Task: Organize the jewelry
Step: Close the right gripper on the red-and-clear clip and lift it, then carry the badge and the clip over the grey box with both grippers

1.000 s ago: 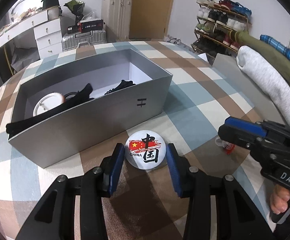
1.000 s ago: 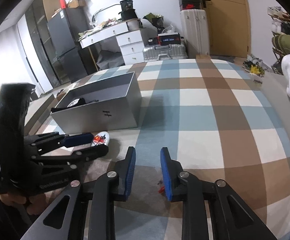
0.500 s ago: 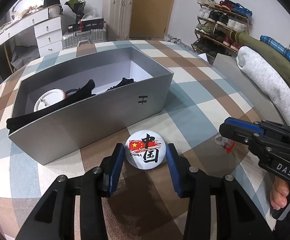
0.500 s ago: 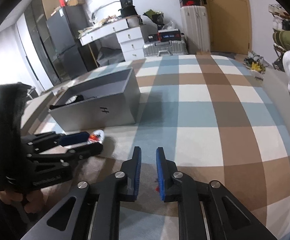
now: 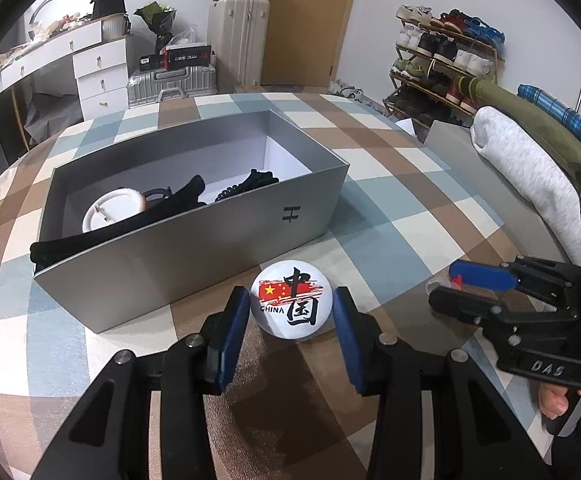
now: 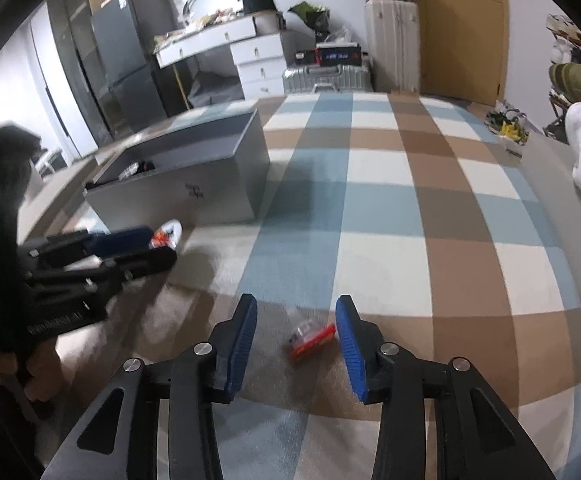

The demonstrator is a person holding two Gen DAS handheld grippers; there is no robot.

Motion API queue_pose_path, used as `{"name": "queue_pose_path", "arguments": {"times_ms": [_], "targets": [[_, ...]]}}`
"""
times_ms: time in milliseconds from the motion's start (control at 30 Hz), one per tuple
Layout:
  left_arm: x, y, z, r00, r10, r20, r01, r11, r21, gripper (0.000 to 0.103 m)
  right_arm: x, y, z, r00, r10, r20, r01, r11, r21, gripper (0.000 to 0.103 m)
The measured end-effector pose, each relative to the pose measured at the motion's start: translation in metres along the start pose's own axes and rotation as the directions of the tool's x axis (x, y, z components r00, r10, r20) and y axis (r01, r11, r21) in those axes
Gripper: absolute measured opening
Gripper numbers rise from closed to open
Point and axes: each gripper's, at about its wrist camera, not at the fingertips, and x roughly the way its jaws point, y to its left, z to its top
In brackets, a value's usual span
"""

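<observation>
A round white badge (image 5: 290, 303) with a red flag and "CHINA" lies on the checked surface in front of a grey open box (image 5: 194, 248). My left gripper (image 5: 290, 316) is open, its blue pads on either side of the badge. In the right wrist view my right gripper (image 6: 296, 328) is open around a small clear packet with a red strip (image 6: 312, 338) lying on the surface. The same packet (image 5: 446, 282) shows in the left wrist view at the right gripper's tips. The box holds a white round piece (image 5: 110, 212) and black items (image 5: 170, 204).
A rolled white blanket (image 5: 530, 176) and a green bundle lie on the right. A white desk with drawers (image 5: 90, 68), suitcases (image 5: 238, 36) and a shoe rack (image 5: 442, 60) stand beyond the checked surface. The left gripper (image 6: 130, 248) appears at the left of the right wrist view.
My right gripper has opened wide from a nearly shut stance, and the small packet now shows between its pads. The left gripper has stayed around the badge.
</observation>
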Motion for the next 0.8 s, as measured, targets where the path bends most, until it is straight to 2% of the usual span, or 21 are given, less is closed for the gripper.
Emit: {"name": "queue_pose_path", "arguments": {"times_ms": [100, 267, 333, 400, 800], "targets": [[-0.001, -0.001, 0.001, 1.0, -0.003, 0.005, 0.003, 1.0, 0.003, 0.037, 0.004, 0.0, -0.003, 0.999, -0.017, -0.033, 0.016, 1.0, -0.017, 0.041], [-0.001, -0.001, 0.001, 1.0, -0.004, -0.001, 0.004, 1.0, 0.002, 0.037, 0.002, 0.0, -0.012, 0.999, -0.027, -0.034, 0.026, 0.999, -0.028, 0.041], [-0.002, -0.001, 0.001, 1.0, -0.005, 0.006, 0.005, 1.0, 0.003, 0.037, 0.001, 0.002, -0.012, 0.998, -0.047, -0.029, 0.046, 0.998, -0.046, 0.022], [-0.004, -0.001, 0.001, 1.0, -0.006, 0.014, 0.006, 1.0, 0.001, 0.037, 0.001, 0.004, -0.011, 0.998, -0.051, -0.02, 0.05, 0.997, -0.05, 0.022], [-0.016, 0.014, 0.004, 0.997, 0.022, 0.067, -0.019, 0.999, -0.042, 0.037, -0.002, 0.022, 0.007, 0.997, 0.043, 0.062, -0.041, 0.999, -0.027, 0.022]]}}
